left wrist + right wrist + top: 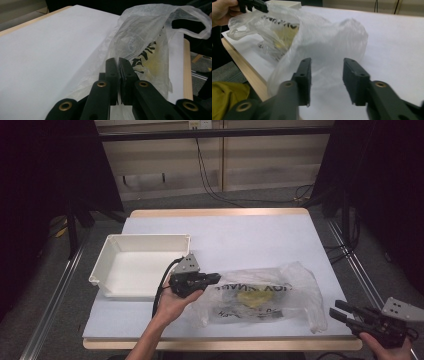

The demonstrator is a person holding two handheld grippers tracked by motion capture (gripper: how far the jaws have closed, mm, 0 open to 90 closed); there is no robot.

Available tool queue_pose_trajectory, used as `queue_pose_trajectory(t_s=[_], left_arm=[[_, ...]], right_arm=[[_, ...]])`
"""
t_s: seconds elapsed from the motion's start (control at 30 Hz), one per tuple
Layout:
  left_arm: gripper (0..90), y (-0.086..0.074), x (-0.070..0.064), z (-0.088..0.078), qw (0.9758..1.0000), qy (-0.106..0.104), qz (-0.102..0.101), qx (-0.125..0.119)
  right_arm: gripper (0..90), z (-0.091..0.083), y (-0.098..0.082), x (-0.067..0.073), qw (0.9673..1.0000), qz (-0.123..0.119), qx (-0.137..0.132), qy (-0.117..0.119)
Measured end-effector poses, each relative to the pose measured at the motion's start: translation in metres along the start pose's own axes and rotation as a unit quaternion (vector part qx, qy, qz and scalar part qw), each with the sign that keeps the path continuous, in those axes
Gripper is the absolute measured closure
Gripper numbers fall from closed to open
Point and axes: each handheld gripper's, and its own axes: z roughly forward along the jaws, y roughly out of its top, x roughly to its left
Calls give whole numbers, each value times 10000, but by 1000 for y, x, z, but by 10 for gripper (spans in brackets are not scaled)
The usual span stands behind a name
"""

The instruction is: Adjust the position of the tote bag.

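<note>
One bag in hand: your left gripper [216, 279] is clenched on the plastic bag's [270, 295] film.
Bag lies lower centre on the table [240, 235], white tray [115, 282] at left; your right gripper [340, 312], jaws apart and grasping nothing, likely must pinch the near edge next. Mirrored black lettering is unreadable.

The one bit of print I can find is the black lettering on the clear plastic bag [260, 295] near the table's front edge; it lies upside down and creased, and I cannot read any word.
</note>
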Motion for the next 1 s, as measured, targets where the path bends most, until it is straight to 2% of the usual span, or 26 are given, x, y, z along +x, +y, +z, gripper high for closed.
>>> queue_pose_trajectory(t_s=[0.1, 0.17, 0.27, 0.37, 0.4, 0.47, 0.53, 0.63, 0.7, 0.83, 1.0], left_arm=[[869, 2, -1, 5, 9999, -101, 29, 51], [869, 3, -1, 6, 9999, -87, 55, 87], [869, 4, -1, 8, 9999, -78, 49, 98], [875, 6, -1, 8, 9999, -103, -11, -4], [876, 6, 0, 8, 10000, -93, 24, 10], [876, 7, 1, 9, 10000, -82, -16, 33], [877, 9, 4, 11, 9999, -98, -43, 44], [876, 13, 4, 16, 9999, -103, -51, 85], [876, 14, 5, 19, 9998, -118, -58, 125], [852, 15, 6, 21, 9998, -79, -48, 176], [762, 20, 1, 11, 9999, 5, 6, 120]], right_arm=[[771, 10, 18, 2, 9996, -143, -100, 218], [837, 21, 29, 5, 9988, -171, -146, 437], [874, 34, 44, 8, 9976, -295, -214, 597], [874, 38, 59, 8, 9971, -340, -317, 610], [874, 39, 62, 8, 9969, -342, -324, 634], [896, 41, 67, 8, 9960, -326, -336, 758], [900, 50, 69, 13, 9954, -428, -197, 834], [900, 67, 68, 25, 9924, -544, 50, 1104], [900, 81, 67, 32, 9899, -681, 349, 1193], [900, 102, 67, 29, 9868, -731, 772, 1220], [900, 118, 72, 17, 9860, -707, 991, 1142]])
